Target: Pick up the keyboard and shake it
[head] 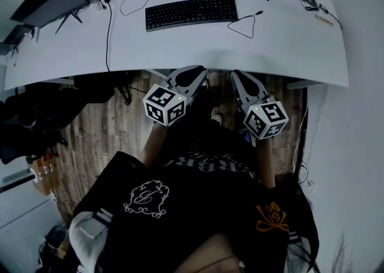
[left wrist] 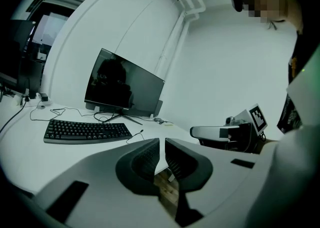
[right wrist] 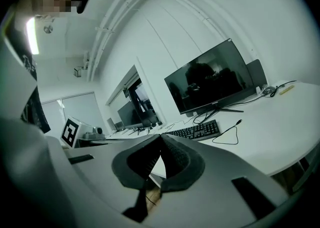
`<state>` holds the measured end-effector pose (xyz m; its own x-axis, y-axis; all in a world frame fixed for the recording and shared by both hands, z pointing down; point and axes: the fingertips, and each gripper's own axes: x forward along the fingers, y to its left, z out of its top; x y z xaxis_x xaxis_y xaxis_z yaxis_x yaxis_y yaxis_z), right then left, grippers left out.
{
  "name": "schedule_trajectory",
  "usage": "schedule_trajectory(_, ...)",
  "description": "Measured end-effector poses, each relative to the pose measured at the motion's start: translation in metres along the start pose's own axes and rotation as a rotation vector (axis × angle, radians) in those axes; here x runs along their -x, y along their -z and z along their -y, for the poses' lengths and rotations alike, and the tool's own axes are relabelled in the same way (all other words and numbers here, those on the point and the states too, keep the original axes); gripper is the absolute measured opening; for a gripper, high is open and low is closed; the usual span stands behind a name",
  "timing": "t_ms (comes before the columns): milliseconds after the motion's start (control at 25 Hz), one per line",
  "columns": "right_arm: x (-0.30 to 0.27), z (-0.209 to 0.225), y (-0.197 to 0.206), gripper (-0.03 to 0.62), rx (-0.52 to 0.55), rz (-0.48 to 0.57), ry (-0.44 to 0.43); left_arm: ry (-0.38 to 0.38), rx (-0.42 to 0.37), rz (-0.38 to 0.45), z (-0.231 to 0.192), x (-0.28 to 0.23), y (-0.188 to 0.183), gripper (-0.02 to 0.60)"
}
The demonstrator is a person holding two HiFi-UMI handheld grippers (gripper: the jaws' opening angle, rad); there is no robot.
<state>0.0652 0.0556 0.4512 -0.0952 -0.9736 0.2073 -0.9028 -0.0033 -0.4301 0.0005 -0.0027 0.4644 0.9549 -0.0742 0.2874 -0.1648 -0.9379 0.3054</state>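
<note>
A long white surface with a curved front edge [head: 288,38] stands on a floor of brown wooden planks [head: 96,128], dim in the shadow beneath it. Plain white walls [left wrist: 225,56] close the room, and a white pipe [left wrist: 192,9] runs along the ceiling and down a corner. A wide dark monitor on a splayed stand [left wrist: 122,86] sits at the back of the surface (switched off, it seems). More dark screens [right wrist: 131,113] stand further along.

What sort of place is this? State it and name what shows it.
Probably an office or computer workroom: a black keyboard lies on a long white desk, a dark monitor stands behind it, and more monitors show farther along.
</note>
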Motion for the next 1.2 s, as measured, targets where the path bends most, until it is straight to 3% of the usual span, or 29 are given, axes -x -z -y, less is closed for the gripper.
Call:
schedule_trajectory(480, 0.03, -0.011, 0.008, 0.012, -0.038, 0.02, -0.021, 0.036, -0.031, -0.005, 0.032, 0.007, 0.007, 0.048)
schedule_trajectory(1200, 0.039, -0.02, 0.012, 0.012, 0.033, 0.009, 0.002, 0.069, -0.054, 0.008, 0.053, 0.012, 0.004, 0.048)
